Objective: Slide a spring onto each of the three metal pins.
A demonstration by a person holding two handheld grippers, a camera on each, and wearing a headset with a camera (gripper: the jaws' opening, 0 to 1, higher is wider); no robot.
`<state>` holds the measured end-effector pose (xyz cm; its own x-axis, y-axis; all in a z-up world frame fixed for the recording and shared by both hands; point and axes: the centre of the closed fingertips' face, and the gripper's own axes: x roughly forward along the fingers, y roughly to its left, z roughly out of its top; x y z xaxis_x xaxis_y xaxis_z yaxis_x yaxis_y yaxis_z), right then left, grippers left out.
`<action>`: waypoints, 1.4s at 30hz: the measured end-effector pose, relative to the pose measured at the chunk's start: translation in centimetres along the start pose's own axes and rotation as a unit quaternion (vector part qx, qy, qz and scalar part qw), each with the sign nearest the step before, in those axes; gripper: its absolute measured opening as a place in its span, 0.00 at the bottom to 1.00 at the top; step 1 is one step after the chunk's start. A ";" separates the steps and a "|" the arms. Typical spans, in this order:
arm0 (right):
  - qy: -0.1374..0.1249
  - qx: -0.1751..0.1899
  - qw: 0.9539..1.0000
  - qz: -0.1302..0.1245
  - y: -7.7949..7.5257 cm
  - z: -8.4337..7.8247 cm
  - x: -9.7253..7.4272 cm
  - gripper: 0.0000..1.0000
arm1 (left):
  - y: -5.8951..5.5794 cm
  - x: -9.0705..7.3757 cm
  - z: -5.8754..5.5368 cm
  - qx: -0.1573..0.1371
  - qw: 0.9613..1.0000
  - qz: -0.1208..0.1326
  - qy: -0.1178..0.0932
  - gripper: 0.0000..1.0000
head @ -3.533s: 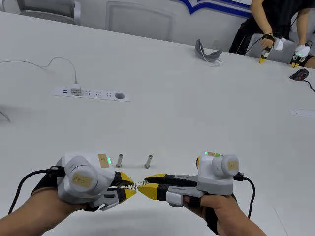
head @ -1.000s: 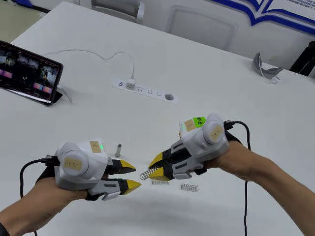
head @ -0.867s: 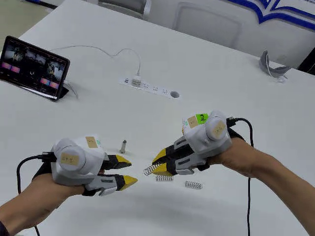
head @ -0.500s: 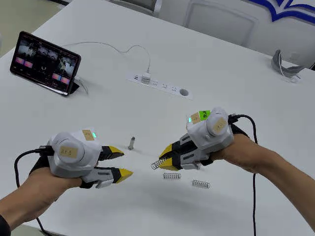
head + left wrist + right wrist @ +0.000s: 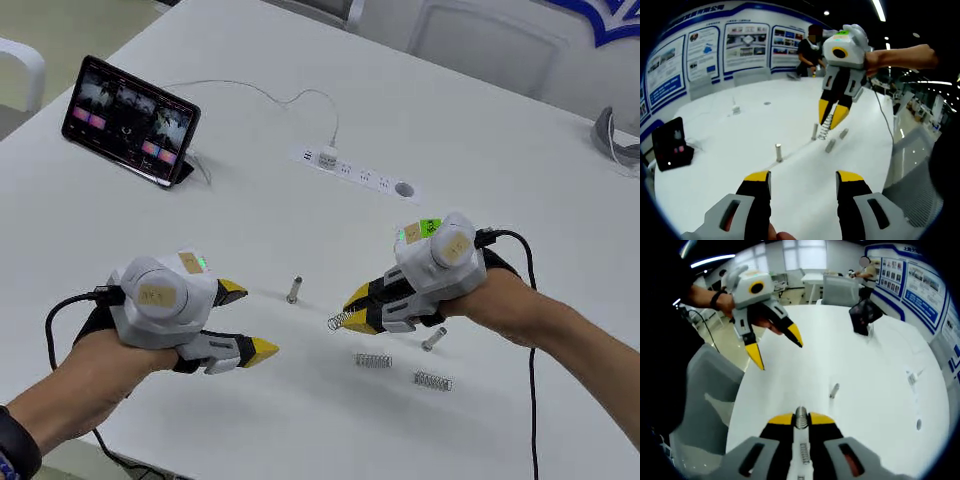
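Though near the table [image 5: 300,430] edge, left claw [image 5: 250,320] agape, right claw [image 5: 356,310] tight on spring [image 5: 338,321]

The head view looked steeply down on the white table [image 5: 450,120], with the standing pin [image 5: 293,290] near mid-frame. The left gripper view sat low and close to that pin, facing the right gripper [image 5: 831,120] beyond it. The right gripper view faced the opposite way across the same pin, toward the left gripper [image 5: 779,354].
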<state>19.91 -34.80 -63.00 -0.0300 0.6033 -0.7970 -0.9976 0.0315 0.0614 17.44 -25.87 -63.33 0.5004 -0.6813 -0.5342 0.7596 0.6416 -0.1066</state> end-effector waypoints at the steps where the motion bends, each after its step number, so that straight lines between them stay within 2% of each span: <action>1: 0.003 -0.001 1.000 -0.001 -0.4 0.0 0.1 0.12 | 0.2 -0.2 -0.1 -0.004 1.000 0.004 -0.001 0.54; 17: 0.026 -0.019 0.999 -0.014 -4.3 1.5 1.4 0.12 | 1.7 -1.3 -1.1 -0.027 0.999 0.022 0.004 0.64; 26: 0.042 -0.035 0.998 -0.007 -5.5 2.5 2.5 0.12 | 2.3 -2.1 -1.4 -0.042 0.999 0.034 -0.001 0.65; 31: 0.050 -0.046 0.998 -0.008 -6.2 2.9 3.1 0.12 | 2.6 -2.7 -2.1 -0.047 0.998 0.039 0.001 0.64; 42: 0.065 -0.061 0.996 -0.002 -6.8 2.8 4.6 0.12 | 3.0 -3.6 -2.6 -0.055 0.997 0.047 0.003 0.63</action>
<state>26.70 -30.03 -65.40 -0.0267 0.4943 -0.8689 -0.9976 -0.0682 -0.0081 16.87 -20.58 -63.95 0.5645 -0.6138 -0.5519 0.6592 0.7376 -0.1461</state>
